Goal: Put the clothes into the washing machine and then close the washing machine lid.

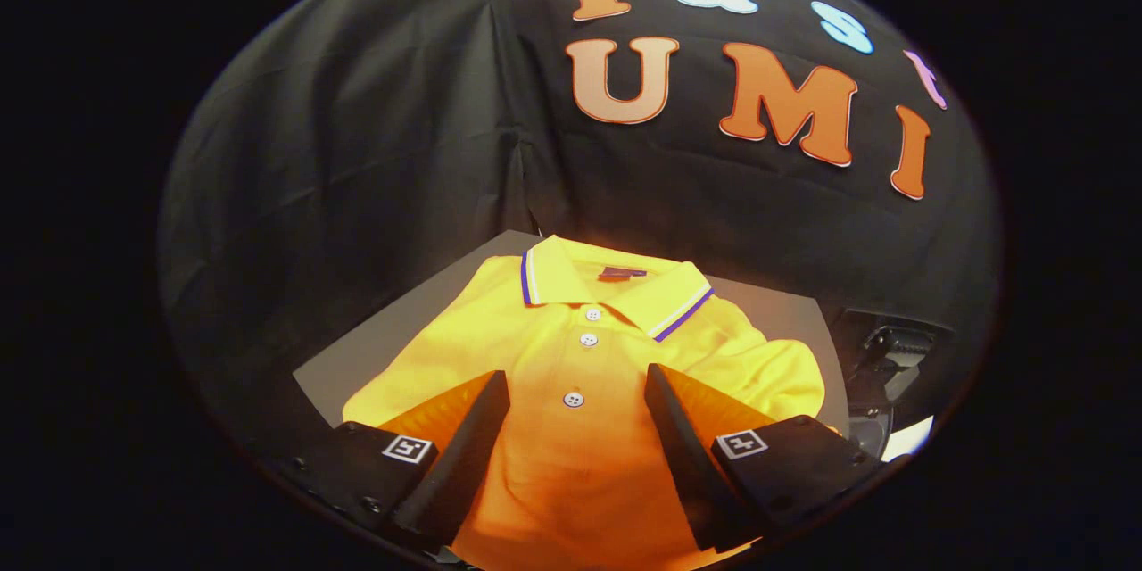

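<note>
A yellow polo shirt lies flat on a grey table, collar pointing away from me, with white buttons down its placket and a striped collar edge. My gripper hovers just above the shirt's chest, open, its two fingers spread wide to either side of the button row. Nothing is between the fingers except the cloth below them.
Black cloth walls stand close behind and to the left of the table. A dark device sits off the table's right edge, with a pale rounded object below it that I cannot make out.
</note>
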Tool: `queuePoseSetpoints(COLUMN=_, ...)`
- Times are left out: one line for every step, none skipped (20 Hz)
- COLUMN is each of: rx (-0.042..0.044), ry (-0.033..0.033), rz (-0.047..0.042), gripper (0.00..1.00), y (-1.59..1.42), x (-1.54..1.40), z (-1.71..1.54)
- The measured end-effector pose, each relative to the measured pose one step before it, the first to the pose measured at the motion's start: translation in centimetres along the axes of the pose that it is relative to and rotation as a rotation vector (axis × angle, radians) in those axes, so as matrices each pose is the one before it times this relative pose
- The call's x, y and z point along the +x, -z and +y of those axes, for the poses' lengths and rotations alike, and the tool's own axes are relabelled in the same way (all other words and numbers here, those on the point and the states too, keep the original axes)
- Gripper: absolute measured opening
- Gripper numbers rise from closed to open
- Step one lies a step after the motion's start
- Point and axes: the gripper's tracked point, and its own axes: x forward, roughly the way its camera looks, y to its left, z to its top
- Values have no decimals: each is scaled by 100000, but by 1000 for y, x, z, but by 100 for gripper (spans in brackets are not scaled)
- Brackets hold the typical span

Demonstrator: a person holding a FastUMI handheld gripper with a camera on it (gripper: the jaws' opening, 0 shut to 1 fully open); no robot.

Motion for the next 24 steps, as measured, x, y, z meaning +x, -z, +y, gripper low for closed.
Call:
queuePoseSetpoints(rx=-928, ry=-637, rz=-60, gripper=99, y=27, x=-22, z=22)
queuePoseSetpoints(rx=-208, ry=-372, rz=-608, gripper=99, y=113, x=161, z=107)
queuePoseSetpoints(rx=-348, ry=-459, rz=393, gripper=98, y=-7, x=-84, z=-158)
queuePoseSetpoints(rx=-503, ry=-377, rz=79, gripper=94, y=169, x=-144, z=-14)
queuePoseSetpoints(rx=-851, ry=132, rz=-215, gripper=89, y=22, x=-15, z=-220)
queuePoseSetpoints(rx=-970, ry=-170, rz=-750, gripper=85, y=17, x=-105, z=-86)
queuePoseSetpoints(rx=-2184, ry=-236, rz=-970, gripper=81, y=65, x=-176, z=-72)
queuePoseSetpoints(rx=-2801, ry=40, rz=-532, gripper=68, y=2, x=-89, z=-365)
queuePoseSetpoints(rx=-2453, ry=405, rz=-327, gripper=61, y=196, x=27, z=-548)
queuePoseSetpoints(rx=-2436, ry=-658, rz=-82, gripper=44, y=152, x=-103, z=-324)
queuePoseSetpoints(rx=-762, ry=-1266, rz=213, gripper=37, y=250, x=-181, z=-132)
queuePoseSetpoints(rx=2106, ry=-710, rz=61, gripper=31, y=195, x=-78, z=-92)
queuePoseSetpoints(rx=3519, ry=-709, rz=-483, gripper=24, y=-153, x=-54, z=-115)
queuePoseSetpoints(rx=4188, ry=-1162, rz=-1665, gripper=18, y=-162, x=-14, z=-252)
queuePoseSetpoints(rx=4109, ry=-1465, rz=-3115, gripper=18, y=-175, x=71, z=-81)
queuePoseSetpoints(rx=2370, ry=-1196, rz=-3416, gripper=18, y=-443, x=-280, z=91)
queuePoseSetpoints(rx=962, ry=-444, rz=-2750, gripper=18, y=-237, x=-303, z=-84)
queuePoseSetpoints(rx=666, ry=128, rz=-2828, gripper=18, y=24, x=-449, z=-122)
queuePoseSetpoints(rx=858, ry=205, rz=-2362, gripper=18, y=-227, x=-134, z=-61)
queuePoseSetpoints(rx=939, ry=-242, rz=-2063, gripper=18, y=-347, x=-216, z=55)
queuePoseSetpoints(rx=410, ry=-319, rz=-2253, gripper=18, y=-543, x=-88, z=5)
queuePoseSetpoints(rx=-30, ry=-176, rz=-1894, gripper=18, y=-466, x=-370, z=9)
queuePoseSetpoints(rx=49, ry=-999, rz=-2174, gripper=18, y=-578, x=-332, z=51)
queuePoseSetpoints(rx=-295, ry=-1036, rz=-2165, gripper=18, y=-963, x=-245, z=137)
